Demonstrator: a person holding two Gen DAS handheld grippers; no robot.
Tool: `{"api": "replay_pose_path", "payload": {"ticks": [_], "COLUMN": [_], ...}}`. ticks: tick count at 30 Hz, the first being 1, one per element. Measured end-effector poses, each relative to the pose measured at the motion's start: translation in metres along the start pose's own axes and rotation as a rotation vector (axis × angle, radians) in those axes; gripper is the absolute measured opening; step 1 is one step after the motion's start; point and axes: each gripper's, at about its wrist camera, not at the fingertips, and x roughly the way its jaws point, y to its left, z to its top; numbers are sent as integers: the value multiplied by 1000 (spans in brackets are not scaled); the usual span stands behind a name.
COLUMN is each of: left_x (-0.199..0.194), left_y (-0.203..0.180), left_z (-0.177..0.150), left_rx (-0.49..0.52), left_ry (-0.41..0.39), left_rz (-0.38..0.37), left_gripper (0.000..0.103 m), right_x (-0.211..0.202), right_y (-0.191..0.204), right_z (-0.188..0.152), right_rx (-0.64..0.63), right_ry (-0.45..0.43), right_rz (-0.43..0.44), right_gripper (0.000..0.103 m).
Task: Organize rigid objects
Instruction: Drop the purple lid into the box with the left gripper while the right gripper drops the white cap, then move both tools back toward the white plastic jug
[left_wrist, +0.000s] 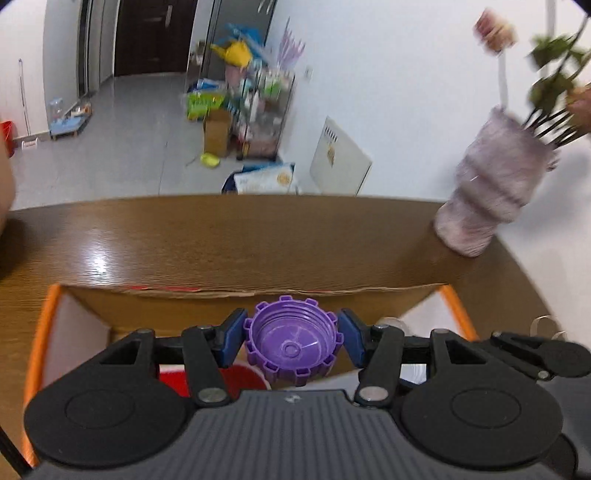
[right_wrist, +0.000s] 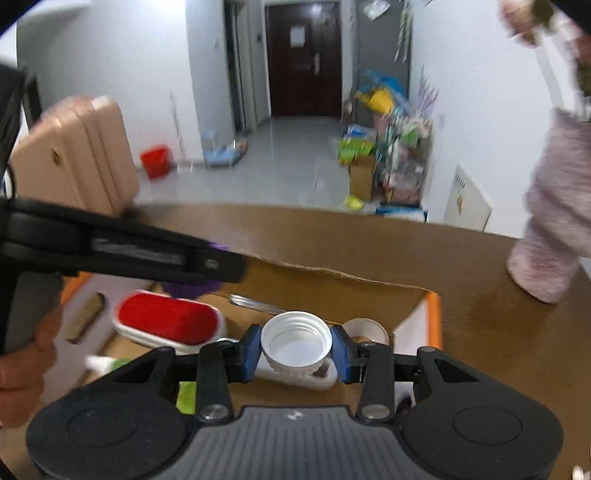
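Note:
My left gripper (left_wrist: 291, 338) is shut on a purple ridged cap (left_wrist: 291, 341), open side toward the camera, held above a cardboard box (left_wrist: 258, 293) with orange-edged flaps. My right gripper (right_wrist: 297, 347) is shut on a white threaded cap (right_wrist: 295, 341), held over the same box (right_wrist: 332, 284). In the right wrist view the left gripper (right_wrist: 221, 264) reaches in from the left over the box, with a bit of the purple cap (right_wrist: 192, 288) showing under it.
Inside the box lie a red-and-white brush (right_wrist: 168, 319), a fork (right_wrist: 255, 304), a paper cup (right_wrist: 365, 330), a small brown brush (right_wrist: 86, 314) and a white piece (right_wrist: 299, 376). A lilac vase of flowers (left_wrist: 491, 192) stands on the wooden table (left_wrist: 221, 236) at the right.

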Motion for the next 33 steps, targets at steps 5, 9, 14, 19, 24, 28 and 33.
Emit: {"api": "replay_pose_path", "payload": {"ticks": [5,9,14,19,24,28,33], "left_x": [25,4,-60,-149,-243,-313,-375], "left_y": [5,7,18,33,44,57,53], "left_z": [-3,-5,-9,-35,-90,-155,-247], "left_rx": [33,74,106,145,175,172,215], "left_ry": [42,1,-60,-134,-238,-320,-462], "left_rz": [-19,-10,32,77,117,59,112], "left_gripper": [60,64,70,74,85,91,99], "right_x": [43,40,-3,-72,-157,-220,-271], "right_y": [-3,-5,-11,-8,7,27,56], "right_z": [9,9,15,10,-23,-66,-144], "right_rx": [-18,-22,-35,-35,-36,-42,-3], "right_ry": [35,22,-25,-68,-146,-216,-293], "right_rz": [-4,6,-33,-60,-69,-54,-8], "right_gripper": [43,47,52,56,64,74,74]}}
